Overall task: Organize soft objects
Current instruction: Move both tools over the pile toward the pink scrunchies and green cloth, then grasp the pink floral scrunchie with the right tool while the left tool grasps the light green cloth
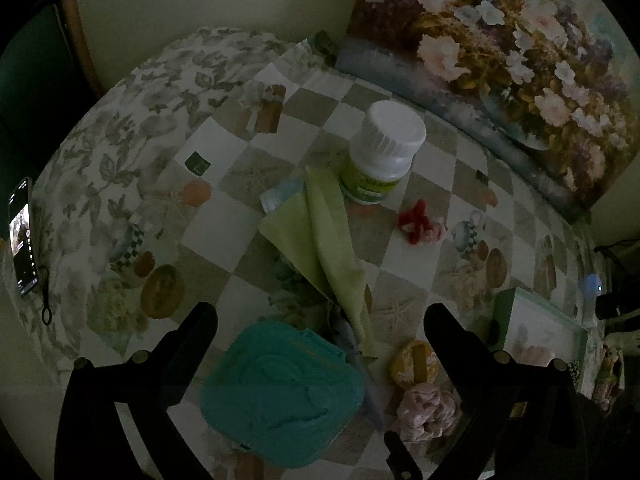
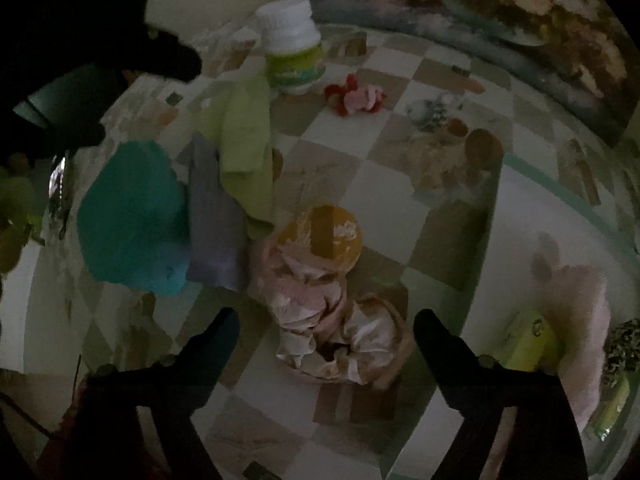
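A pink satin scrunchie [image 2: 332,336] lies on the checked tablecloth between my open right gripper's [image 2: 326,320] fingers; it also shows in the left wrist view [image 1: 426,410]. A yellow patterned scrunchie [image 2: 334,238] [image 1: 414,362] lies just beyond it. A light green cloth [image 1: 320,236] [image 2: 244,140] and a lilac cloth [image 2: 214,216] lie mid-table. A red and pink scrunchie [image 1: 418,222] [image 2: 356,96] lies farther back. My left gripper [image 1: 320,320] is open and empty above a teal lidded box [image 1: 280,396] [image 2: 132,216].
A white-capped jar [image 1: 382,152] [image 2: 294,48] stands behind the cloths. A white tray with a green rim [image 2: 560,200] [image 1: 544,332] at the right holds a pink fluffy item [image 2: 580,312] and yellow-green pieces. A floral painting [image 1: 500,60] leans on the wall. A phone [image 1: 22,236] lies at the far left.
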Demonstrator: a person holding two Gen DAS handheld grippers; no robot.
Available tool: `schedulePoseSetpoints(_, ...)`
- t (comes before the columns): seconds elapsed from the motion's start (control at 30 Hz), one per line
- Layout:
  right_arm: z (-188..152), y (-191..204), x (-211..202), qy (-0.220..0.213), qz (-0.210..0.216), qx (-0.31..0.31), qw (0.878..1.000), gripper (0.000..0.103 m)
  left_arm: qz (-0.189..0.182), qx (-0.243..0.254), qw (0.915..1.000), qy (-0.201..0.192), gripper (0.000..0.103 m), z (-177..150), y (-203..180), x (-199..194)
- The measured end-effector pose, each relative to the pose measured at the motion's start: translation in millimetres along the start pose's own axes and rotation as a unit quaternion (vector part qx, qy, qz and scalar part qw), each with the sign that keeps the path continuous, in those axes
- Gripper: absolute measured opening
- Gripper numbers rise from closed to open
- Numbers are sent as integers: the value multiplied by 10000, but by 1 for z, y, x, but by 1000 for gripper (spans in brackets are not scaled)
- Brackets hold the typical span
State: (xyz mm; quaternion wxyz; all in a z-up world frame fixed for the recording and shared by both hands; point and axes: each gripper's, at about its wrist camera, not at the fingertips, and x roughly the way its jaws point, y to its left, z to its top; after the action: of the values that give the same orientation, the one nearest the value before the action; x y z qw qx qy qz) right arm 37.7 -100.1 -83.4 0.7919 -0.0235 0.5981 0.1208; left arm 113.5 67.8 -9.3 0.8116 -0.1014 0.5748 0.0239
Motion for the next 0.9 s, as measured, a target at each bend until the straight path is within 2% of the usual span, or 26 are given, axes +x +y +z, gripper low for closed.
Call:
schedulePoseSetpoints(0.27, 2, 3, 19, 219, -264, -148, 9993, 71, 26, 32, 10000, 58, 103, 2, -2, 5)
schedulePoseSetpoints(0.33, 4, 0, 22, 227, -262, -128, 9993, 63, 34, 61, 9999, 72, 103, 3, -3, 6)
schedulePoseSetpoints(0.63, 6, -14, 13, 116, -54, 69, 9999, 43, 22, 42, 9998, 167, 103, 7, -6, 15)
schedulePoseSetpoints(0.9, 15, -29, -5, -121, 126, 369, 9992, 36, -27, -57, 9999, 144, 102, 15, -5, 22)
